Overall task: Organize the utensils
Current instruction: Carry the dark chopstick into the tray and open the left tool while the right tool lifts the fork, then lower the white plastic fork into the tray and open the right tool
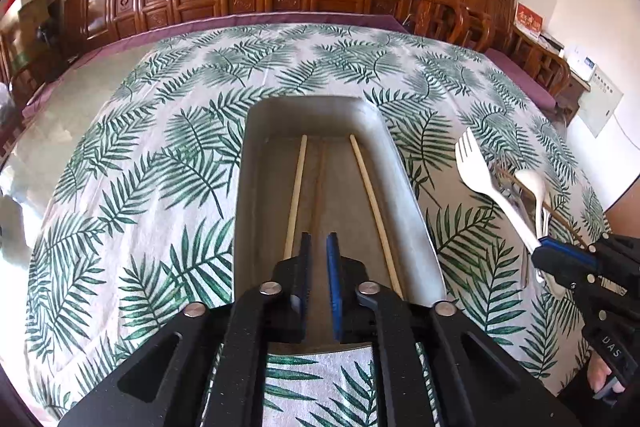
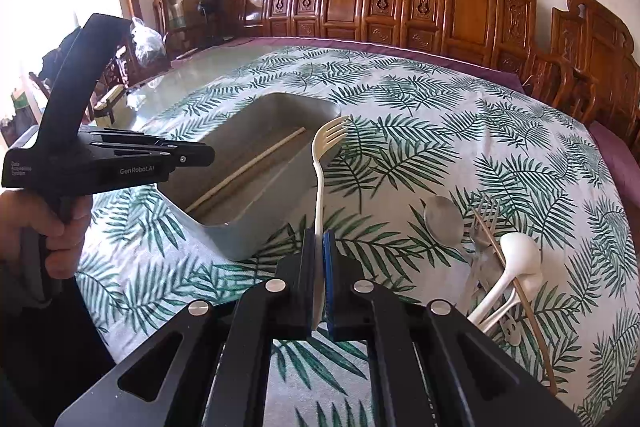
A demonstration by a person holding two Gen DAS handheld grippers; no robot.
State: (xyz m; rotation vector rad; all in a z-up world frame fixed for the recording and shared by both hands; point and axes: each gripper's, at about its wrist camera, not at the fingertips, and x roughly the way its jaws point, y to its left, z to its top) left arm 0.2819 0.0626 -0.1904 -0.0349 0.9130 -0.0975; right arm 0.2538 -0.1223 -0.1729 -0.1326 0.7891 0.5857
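A grey tray (image 1: 416,211) lies on the leaf-print cloth, with two pale chopsticks (image 1: 296,187) and a darker brown chopstick (image 1: 319,183) lengthwise inside. My left gripper (image 1: 319,241) hangs over the tray's near end. Its jaws stand a narrow gap apart and the pads press on nothing. The brown chopstick lies in line with that gap. My right gripper (image 2: 319,239) is shut on the handle of a white fork (image 2: 320,167). The fork's tines point up over the tray's right rim (image 2: 248,239). From the left wrist view, the fork (image 1: 480,179) is lifted clear of the cloth.
A pile of utensils lies to the right of the tray: a metal spoon (image 2: 442,219), a metal fork (image 2: 482,239), white spoons (image 2: 520,255) and a brown chopstick (image 2: 524,307). A hand (image 2: 44,223) grips the left tool. Carved wooden chairs line the table's far side.
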